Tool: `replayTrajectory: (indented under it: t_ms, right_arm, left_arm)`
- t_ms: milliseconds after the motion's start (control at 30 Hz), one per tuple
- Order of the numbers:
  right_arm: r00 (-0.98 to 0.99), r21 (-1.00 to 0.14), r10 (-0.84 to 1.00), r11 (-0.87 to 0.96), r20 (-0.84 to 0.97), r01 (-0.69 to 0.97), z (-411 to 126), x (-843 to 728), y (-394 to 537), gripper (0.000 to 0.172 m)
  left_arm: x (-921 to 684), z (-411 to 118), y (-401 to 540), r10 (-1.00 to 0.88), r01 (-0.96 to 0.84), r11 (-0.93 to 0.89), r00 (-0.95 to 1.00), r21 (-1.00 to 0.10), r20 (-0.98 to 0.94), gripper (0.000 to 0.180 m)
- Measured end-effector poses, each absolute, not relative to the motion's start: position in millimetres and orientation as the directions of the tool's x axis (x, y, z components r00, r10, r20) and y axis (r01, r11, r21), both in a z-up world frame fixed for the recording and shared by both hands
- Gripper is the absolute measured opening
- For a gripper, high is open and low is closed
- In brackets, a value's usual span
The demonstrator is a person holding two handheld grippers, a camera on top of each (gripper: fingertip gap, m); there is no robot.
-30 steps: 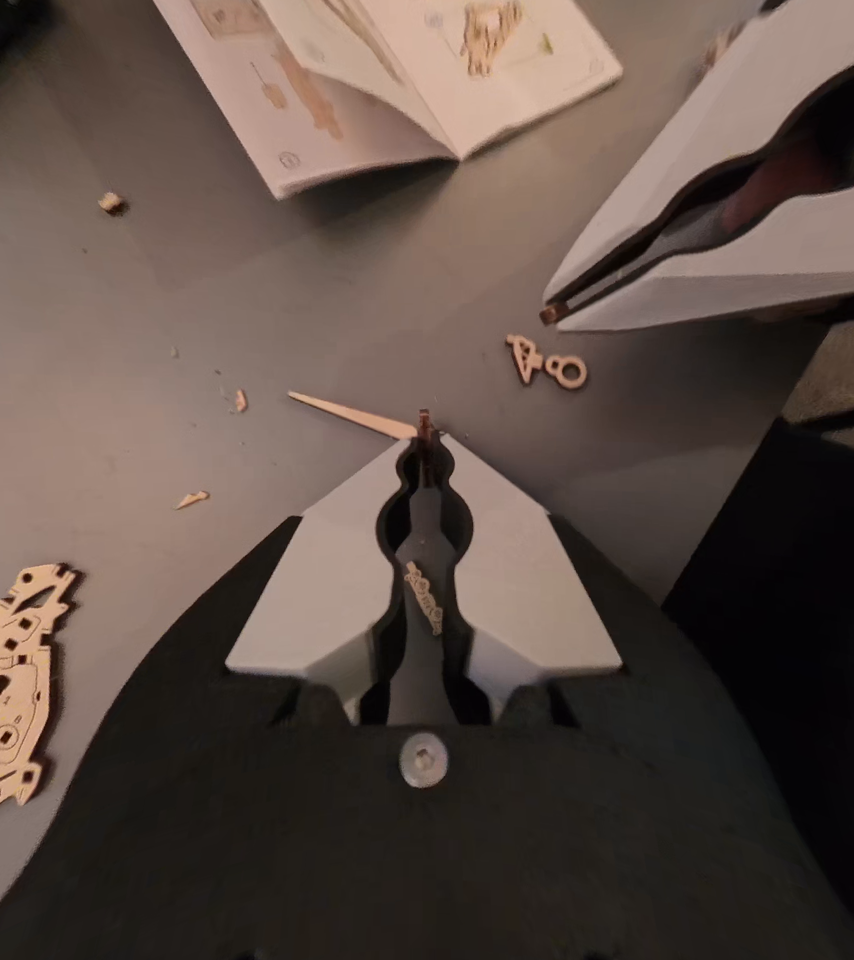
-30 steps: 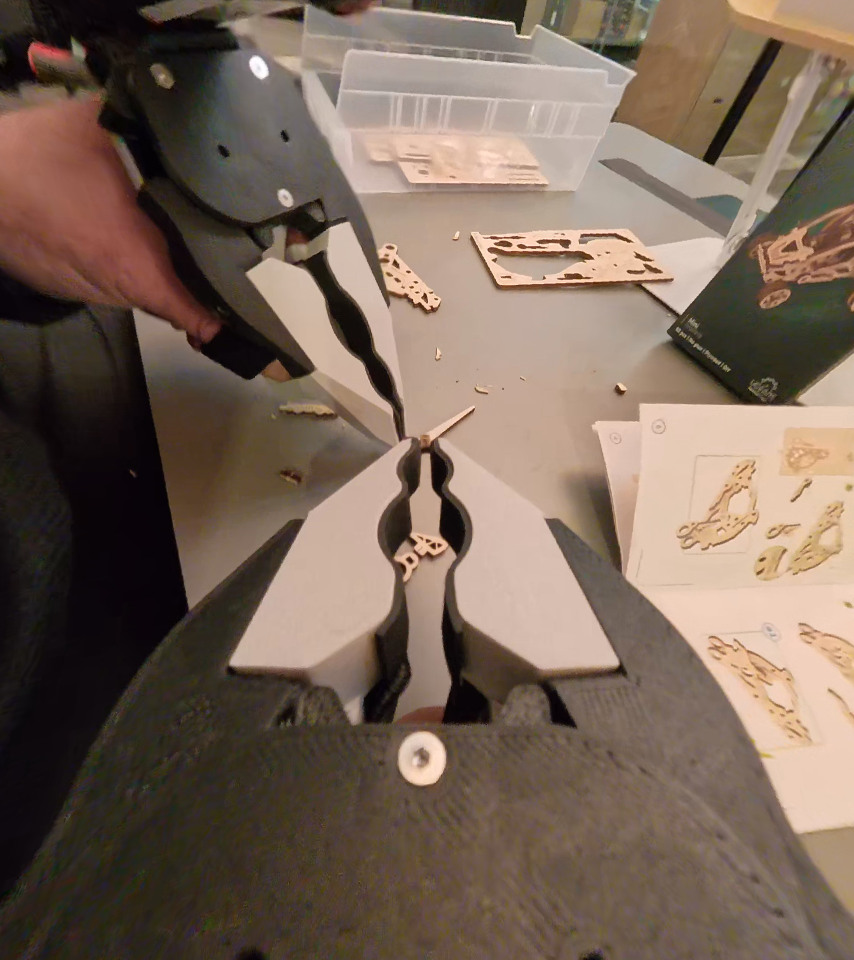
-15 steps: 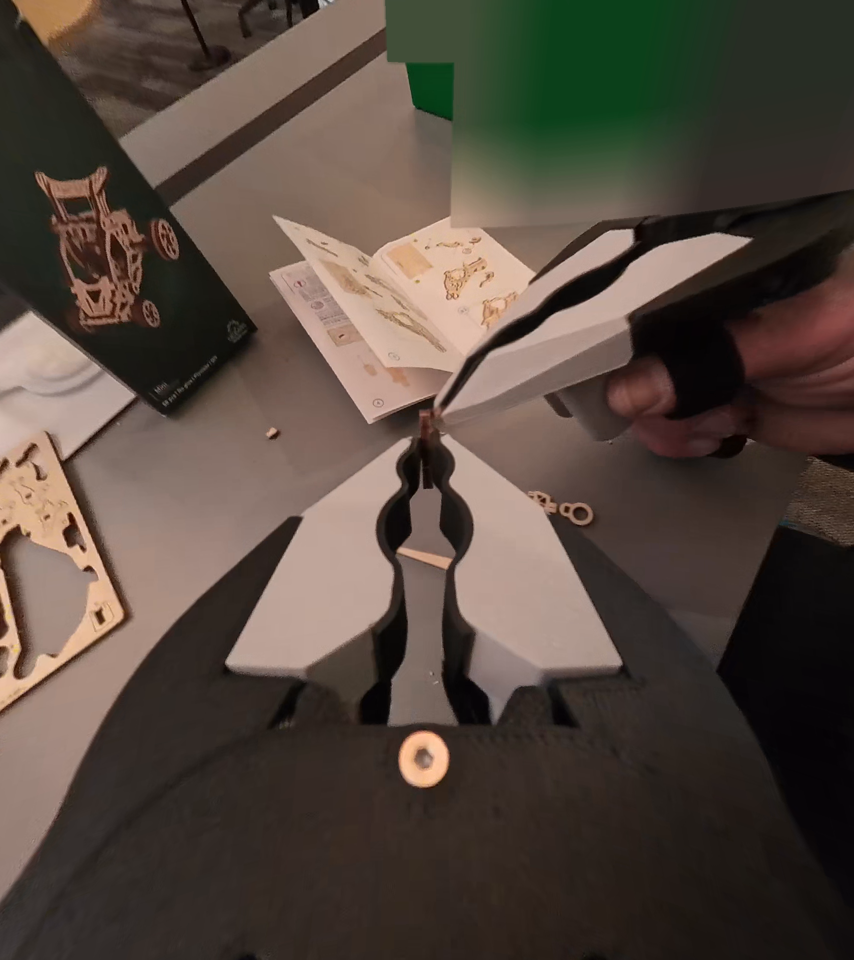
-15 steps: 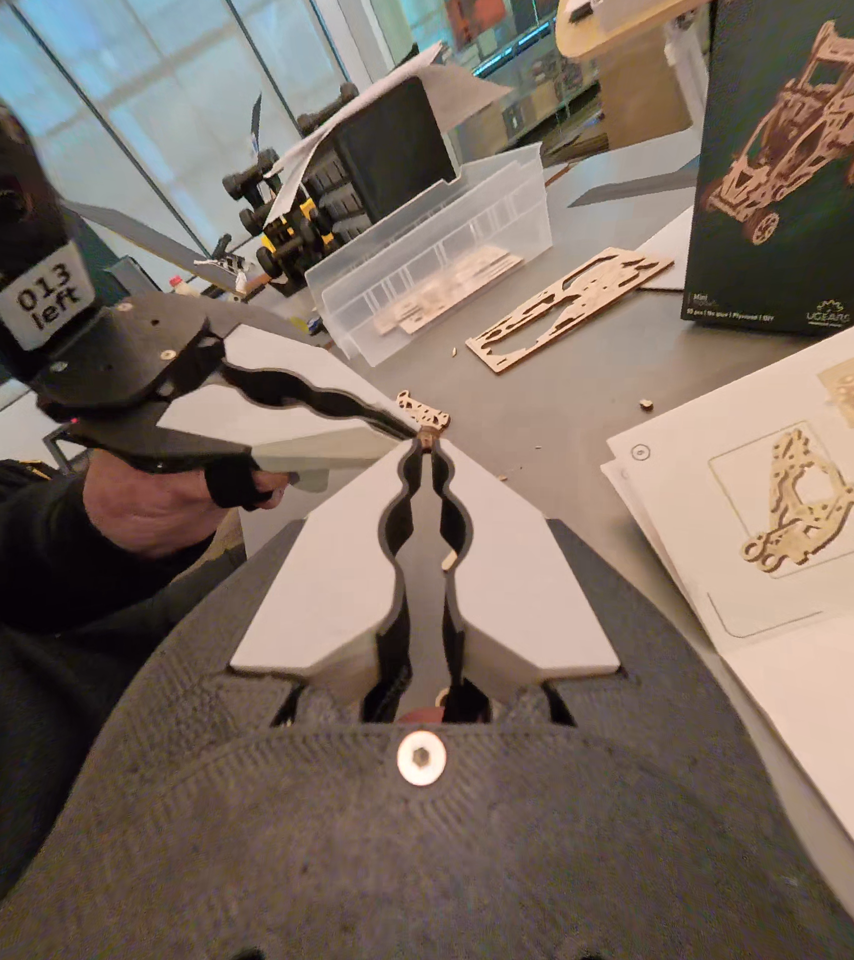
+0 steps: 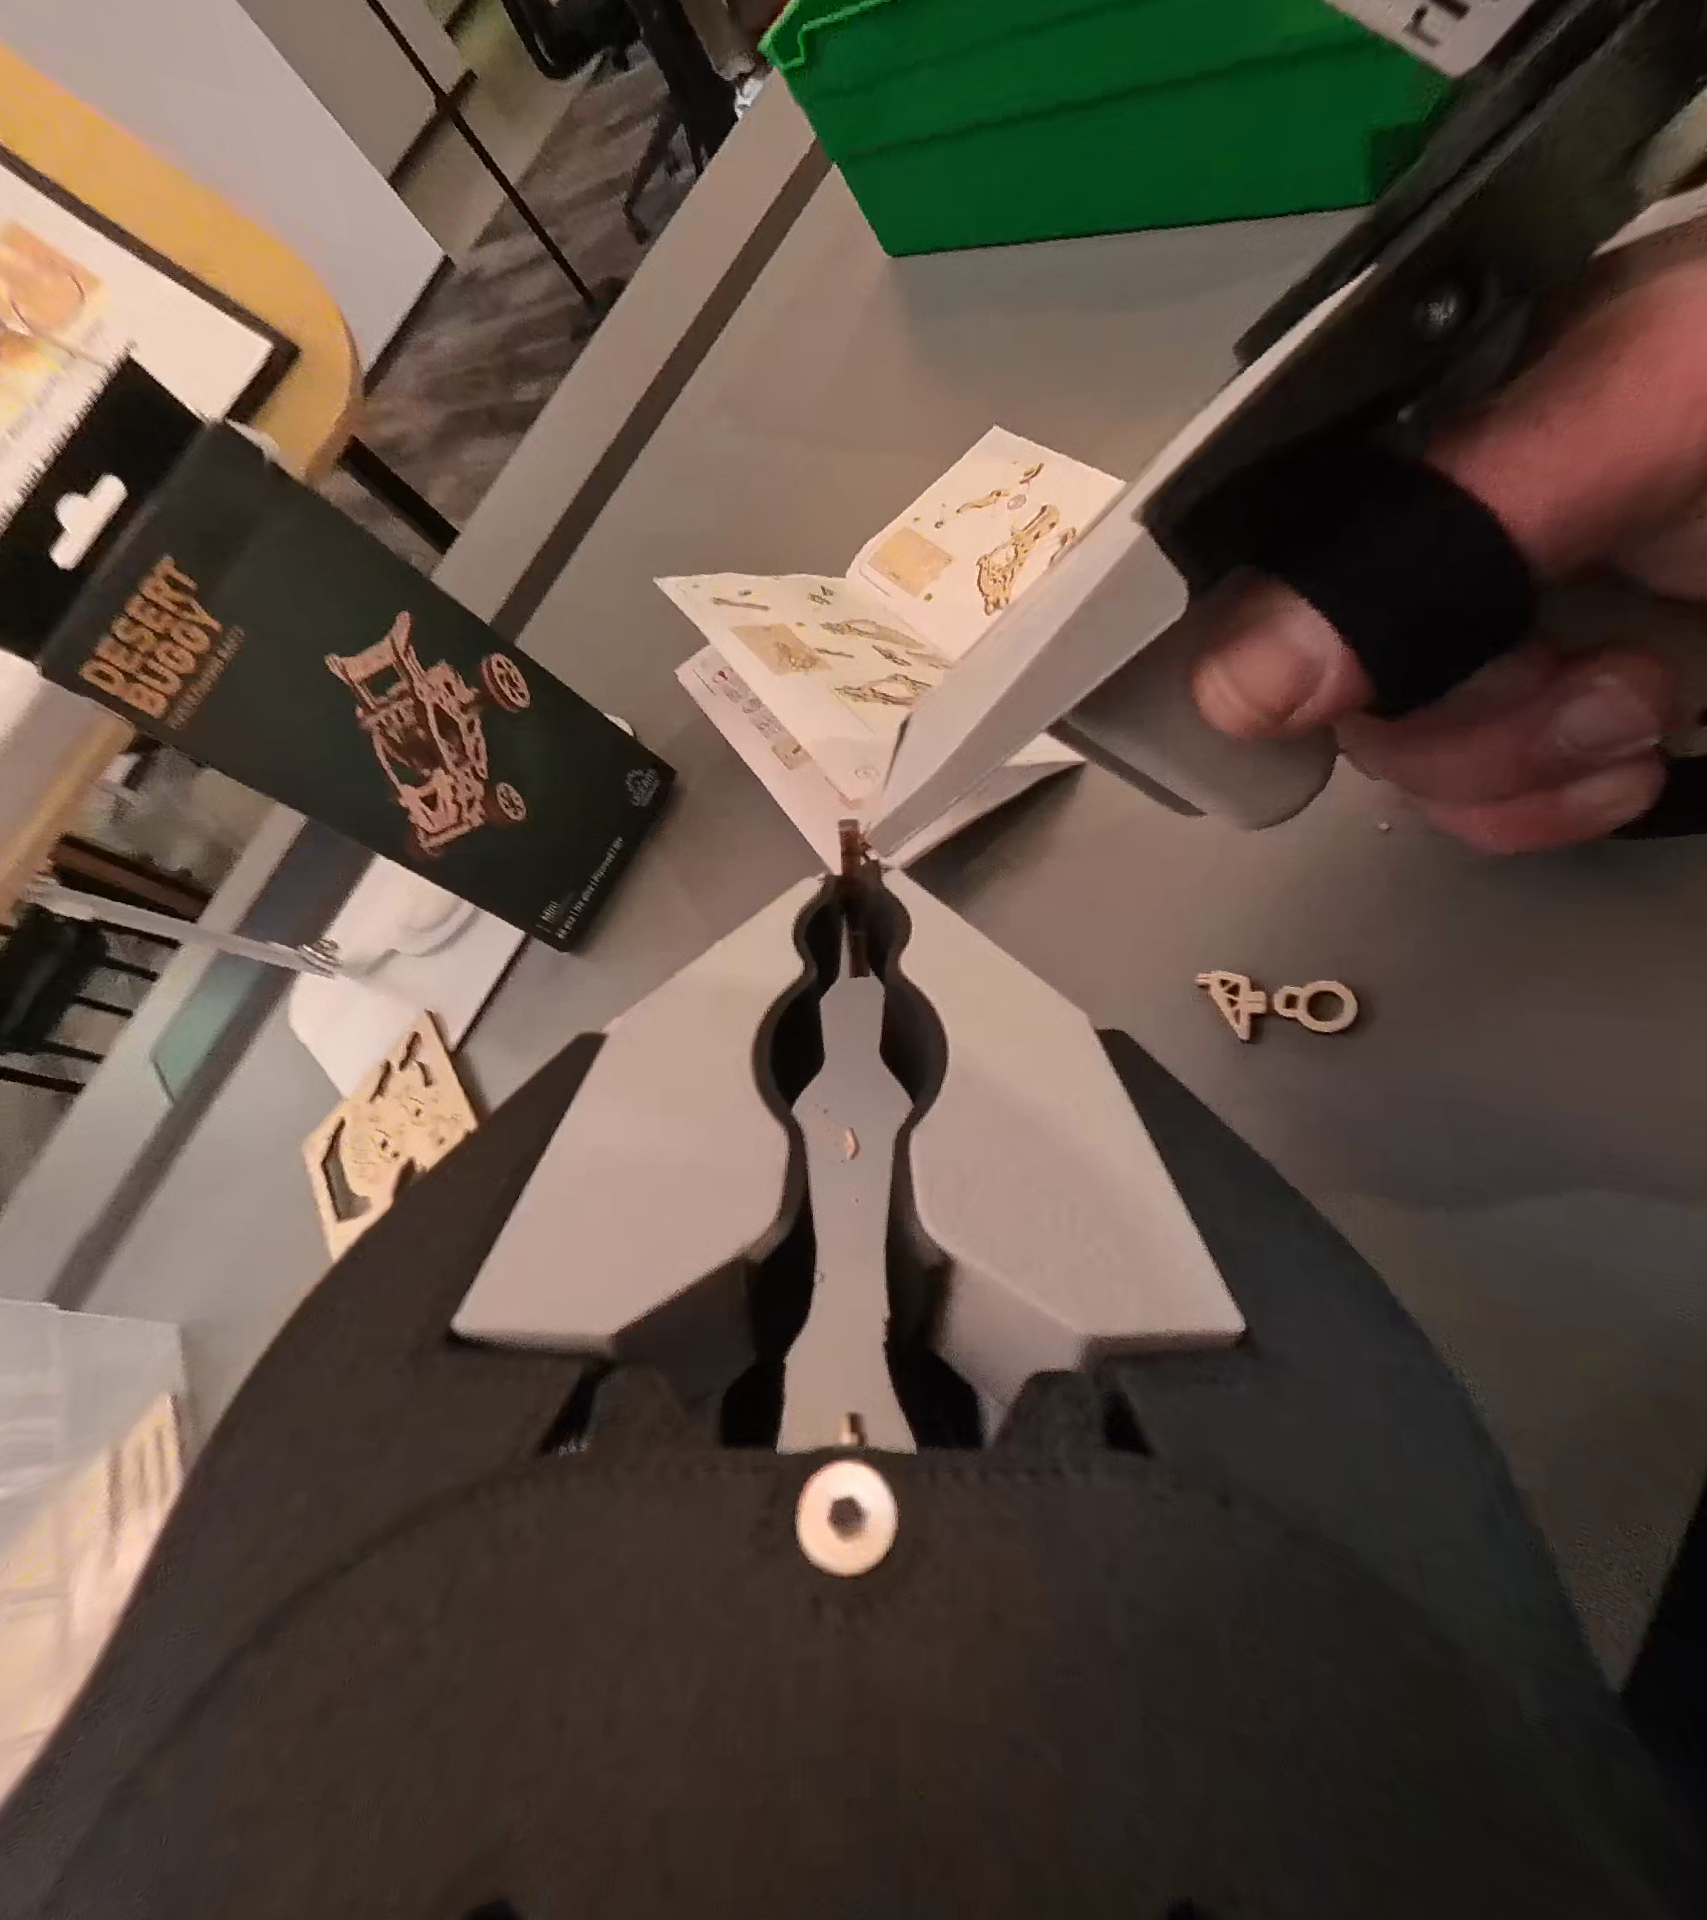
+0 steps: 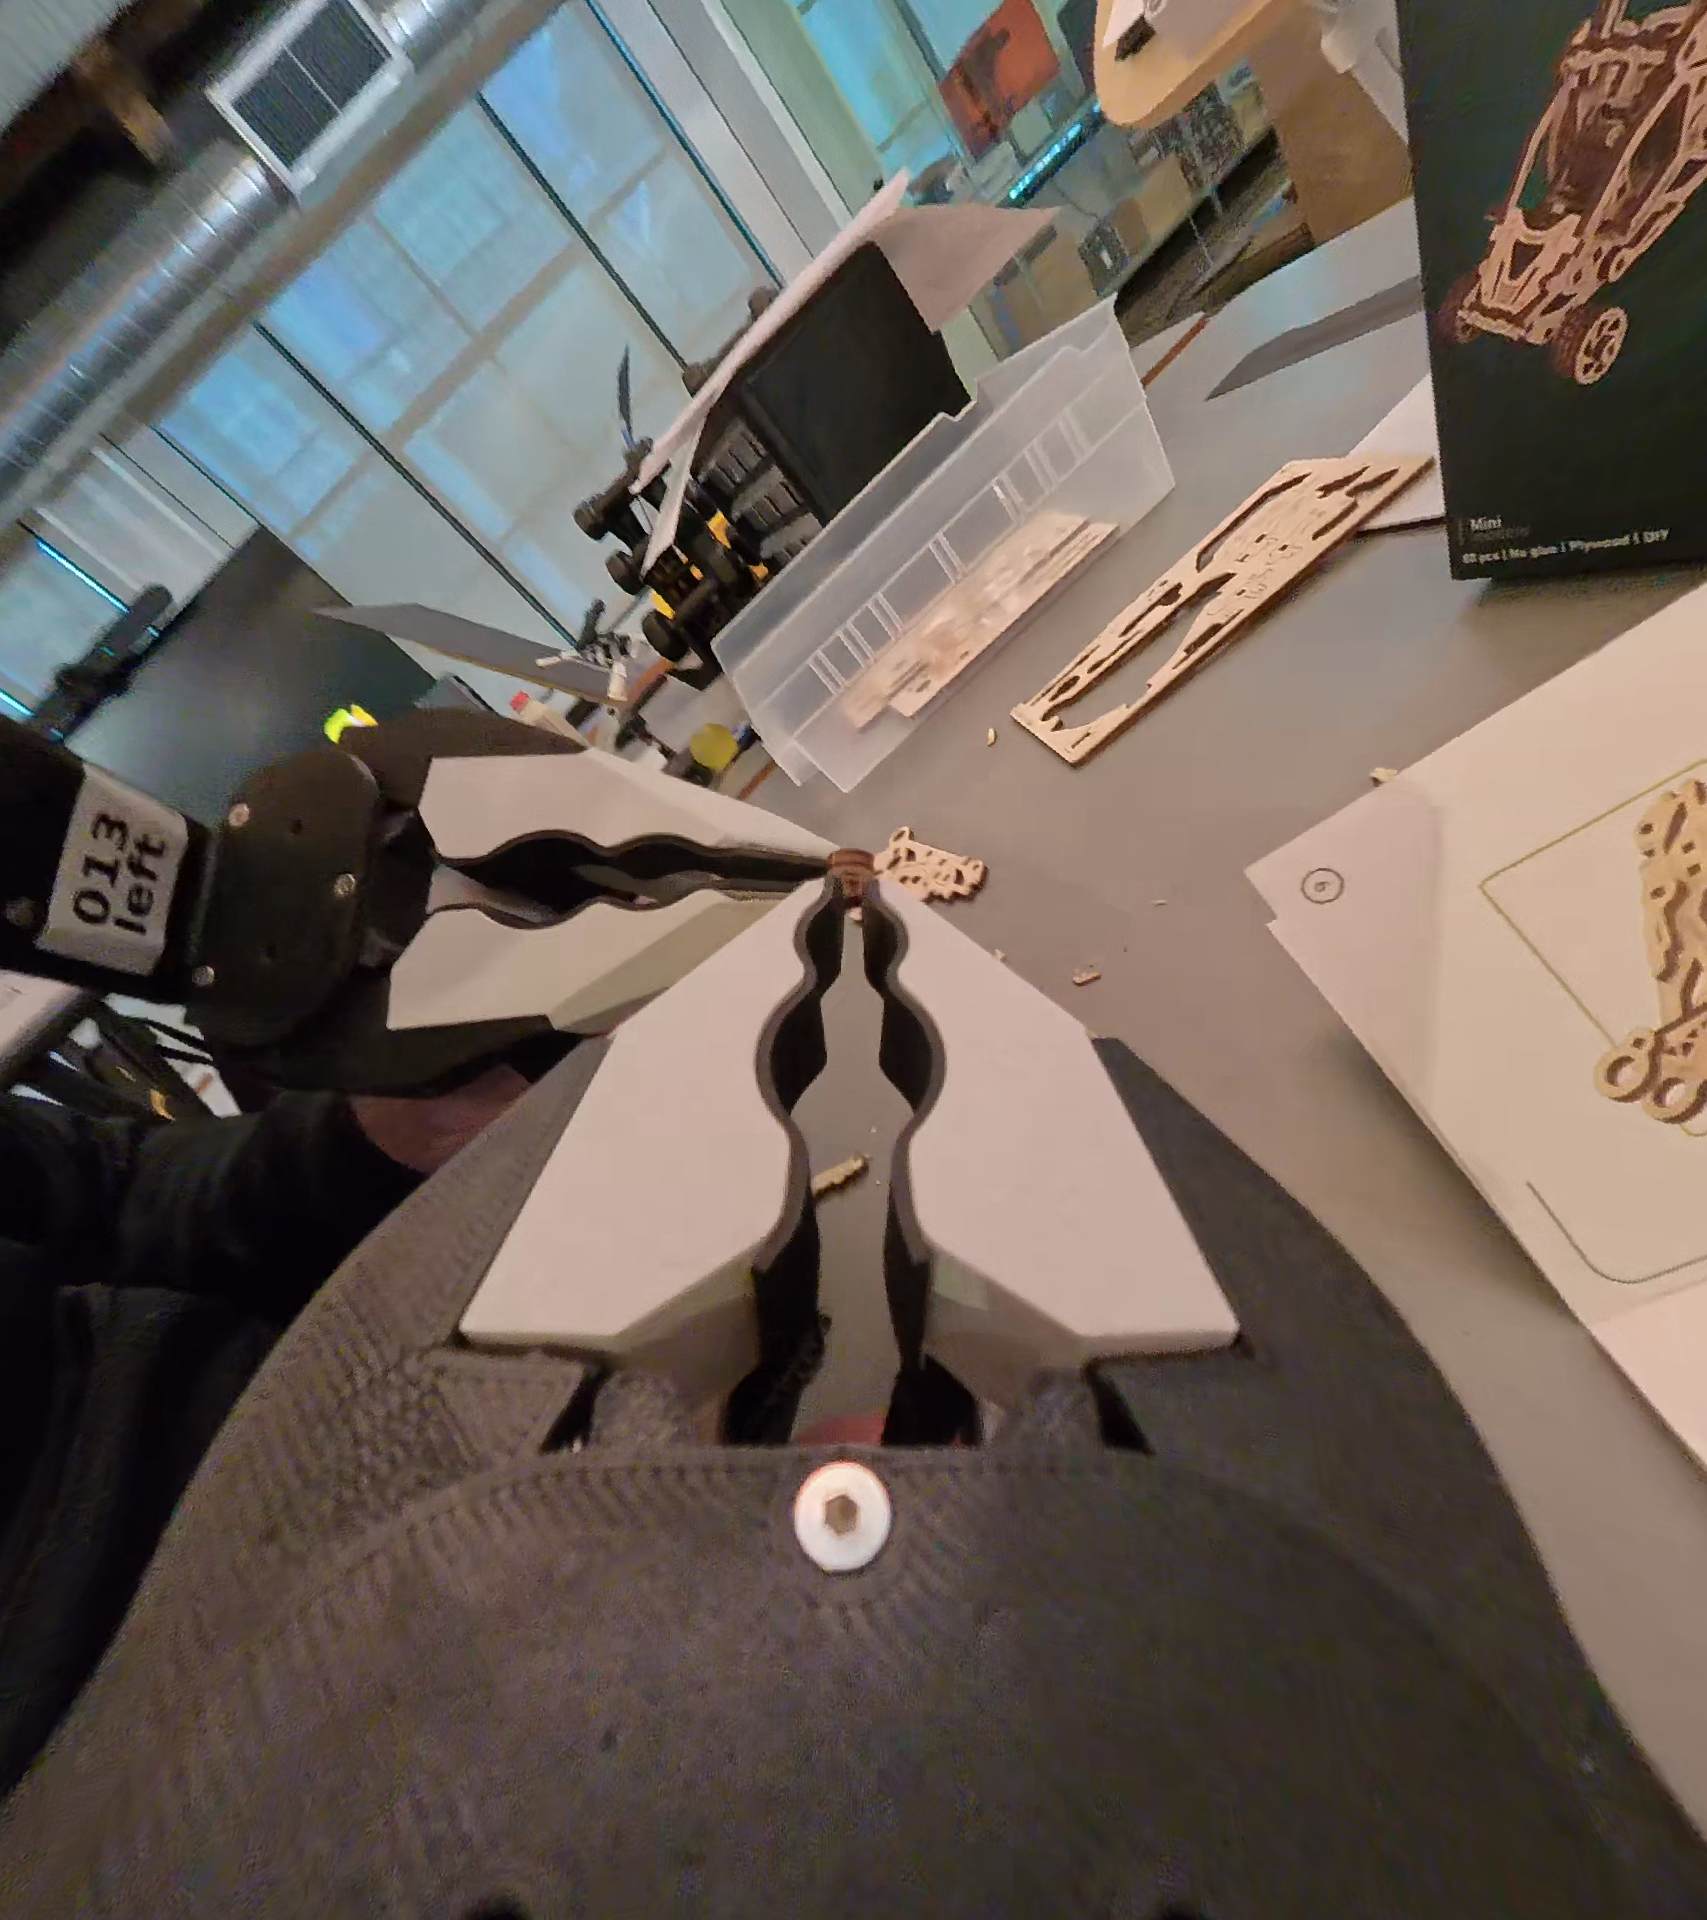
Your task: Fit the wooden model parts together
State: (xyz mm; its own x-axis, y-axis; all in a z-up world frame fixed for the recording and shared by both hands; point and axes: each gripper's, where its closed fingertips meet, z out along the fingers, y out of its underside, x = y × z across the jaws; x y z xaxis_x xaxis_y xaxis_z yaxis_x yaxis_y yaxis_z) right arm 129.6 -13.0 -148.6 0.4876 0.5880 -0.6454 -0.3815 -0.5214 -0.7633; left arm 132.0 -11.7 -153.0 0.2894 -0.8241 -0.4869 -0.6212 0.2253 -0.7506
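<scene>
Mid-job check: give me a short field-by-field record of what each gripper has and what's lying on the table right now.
left gripper: shut on a small thin brown wooden piece at its tips
right gripper: shut on a small brown wooden piece, tip to tip with the left gripper
height: both tips raised off the grey table
loose parts: two small cut-outs on the table
instruction booklet: open
model box: dark, standing
punched wooden sheet: flat by clear plastic bin

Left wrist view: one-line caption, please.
Left hand-held gripper pinches a small wooden part, meeting the right hand-held gripper above the grey table.
</scene>
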Motion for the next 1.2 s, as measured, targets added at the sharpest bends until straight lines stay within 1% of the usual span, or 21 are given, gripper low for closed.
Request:
replayTrajectory:
  t_ms: [133, 367, 467, 533, 733, 800, 900, 933, 1033, 1200]
  right_arm:
    - [0.445, -0.72, 0.567, -0.516, -0.693, -0.464, -144, 133, -12, 0.001]
    - [0.404, -0.677, 0.554, -0.486, -0.728, -0.552, -136, 135, -11, 0.001]
    - [0.391, -0.678, 0.568, -0.484, -0.724, -0.553, -133, 134, -11, 0.0]
    - [0.37, -0.683, 0.587, -0.503, -0.72, -0.529, -131, 133, -12, 0.0]
    - [0.352, -0.689, 0.596, -0.561, -0.721, -0.459, -134, 131, -12, 0.001]
    - [0.34, -0.681, 0.596, -0.568, -0.727, -0.462, -135, 130, -12, 0.001]
    - [0.359, -0.704, 0.61, -0.555, -0.707, -0.443, -136, 129, -12, 0.0]
    - [0.362, -0.707, 0.611, -0.554, -0.704, -0.441, -136, 129, -12, 0.003]
    - [0.373, -0.714, 0.613, -0.544, -0.697, -0.44, -136, 131, -12, 0.003]
    - [0.379, -0.726, 0.624, -0.529, -0.683, -0.439, -134, 134, -16, 0.011]
  left_arm:
    - [135, -149, -11, -0.787, -0.644, 0.274, 0.277, -0.714, -0.551, 0.001]
    - [137, -141, -12, -0.752, -0.653, 0.324, 0.261, -0.684, -0.606, 0.001]
    - [137, -139, -13, -0.732, -0.661, 0.371, 0.222, -0.652, -0.643, 0.001]
    - [137, -137, -15, -0.707, -0.668, 0.433, 0.164, -0.604, -0.688, 0.001]
    - [135, -140, -14, -0.685, -0.69, 0.49, 0.073, -0.532, -0.725, 0.002]
    - [134, -141, -12, -0.717, -0.68, 0.449, 0.113, -0.58, -0.688, 0.001]
    - [133, -140, -11, -0.744, -0.665, 0.402, 0.164, -0.629, -0.648, 0.001]
    - [133, -141, -11, -0.752, -0.661, 0.391, 0.172, -0.641, -0.636, 0.001]
    - [133, -143, -11, -0.78, -0.642, 0.352, 0.202, -0.681, -0.593, 0.001]
    - [133, -141, -11, -0.82, -0.612, 0.301, 0.225, -0.731, -0.526, 0.001]
